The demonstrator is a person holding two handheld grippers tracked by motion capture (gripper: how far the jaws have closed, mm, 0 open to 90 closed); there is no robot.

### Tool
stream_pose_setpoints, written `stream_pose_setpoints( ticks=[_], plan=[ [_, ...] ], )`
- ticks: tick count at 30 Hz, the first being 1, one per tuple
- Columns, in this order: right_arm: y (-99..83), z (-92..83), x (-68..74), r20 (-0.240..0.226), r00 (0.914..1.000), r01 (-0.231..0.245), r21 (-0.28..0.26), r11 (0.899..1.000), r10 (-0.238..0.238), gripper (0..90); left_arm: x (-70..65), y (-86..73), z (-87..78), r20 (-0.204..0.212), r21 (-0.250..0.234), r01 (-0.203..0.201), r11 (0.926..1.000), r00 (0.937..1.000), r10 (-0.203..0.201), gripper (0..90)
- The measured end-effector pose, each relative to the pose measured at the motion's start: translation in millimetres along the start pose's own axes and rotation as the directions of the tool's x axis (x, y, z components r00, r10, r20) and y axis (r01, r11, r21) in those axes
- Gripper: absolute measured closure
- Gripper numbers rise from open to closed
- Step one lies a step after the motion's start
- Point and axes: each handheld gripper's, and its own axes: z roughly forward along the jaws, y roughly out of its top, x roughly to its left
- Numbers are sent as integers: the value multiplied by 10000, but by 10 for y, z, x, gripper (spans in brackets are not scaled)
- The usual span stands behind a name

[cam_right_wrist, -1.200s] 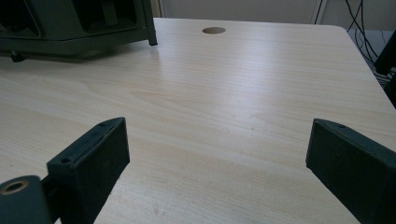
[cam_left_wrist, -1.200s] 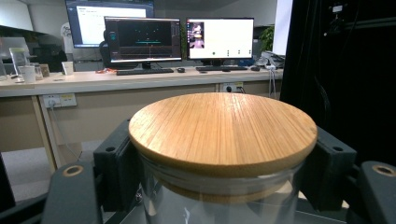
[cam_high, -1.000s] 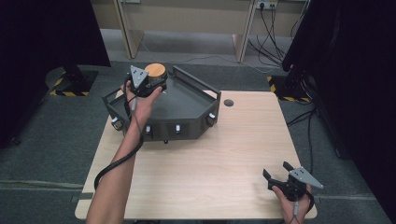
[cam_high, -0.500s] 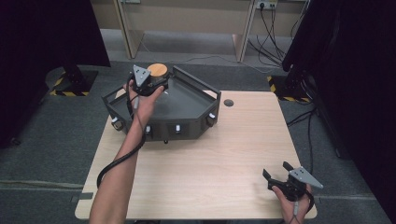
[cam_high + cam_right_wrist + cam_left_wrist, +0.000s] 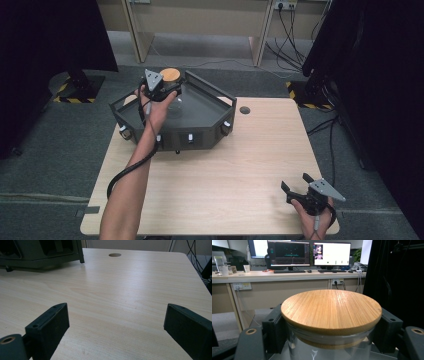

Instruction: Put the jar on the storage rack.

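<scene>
Compared with the frame one second before, the left gripper [image 5: 167, 91] and the glass jar [image 5: 174, 102] it carries have shifted slightly toward the back of the dark tray [image 5: 200, 107], and the round bamboo lid [image 5: 170, 74] now shows a little farther over the tray's rear wall. The right gripper [image 5: 296, 184] has not changed its place.

The tray is the landmark: it is a dark angular bin with raised walls, standing on the back left part of the wooden table [image 5: 240, 170]. The left gripper is above the tray's rear left part, held by a hand whose forearm reaches across the tray's front wall. In the left gripper view its two black jaws press on both sides of the jar [image 5: 329, 347] just under the lid [image 5: 331, 310], so the claw is closed around the jar (the glass body is transparent and hard to see from above). I cannot tell whether the jar's bottom touches the tray floor.

The right gripper [image 5: 116, 325] is well apart from the tray, near the table's front right corner. Its jaws stand wide apart with bare table [image 5: 117, 290] between them, holding nothing. A round cable hole [image 5: 244, 109] is just beside the tray's right end.
</scene>
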Motion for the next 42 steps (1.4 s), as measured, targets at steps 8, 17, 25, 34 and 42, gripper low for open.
stream_pose_setpoints(
  ticks=[8,17,25,34,42],
  plan=[
    [0,0,0,-11,10000,3,0,10000,-3,64,3,16,57,-120,10,-17,10000,9999,17,265],
    [1,3,0,-7,10000,33,31,10000,-33,64,27,37,104,-203,51,83,10000,9998,-82,265],
    [1,3,-1,-16,10000,22,38,10000,-22,64,25,41,160,-289,155,131,9998,9995,-127,265],
    [1,2,0,-27,10000,30,24,10000,-30,66,11,1,215,-309,316,176,9993,9994,-166,265],
    [1,3,1,-32,10000,62,32,10000,-62,67,36,-31,236,-348,413,211,9989,9992,-197,265]
  ],
)
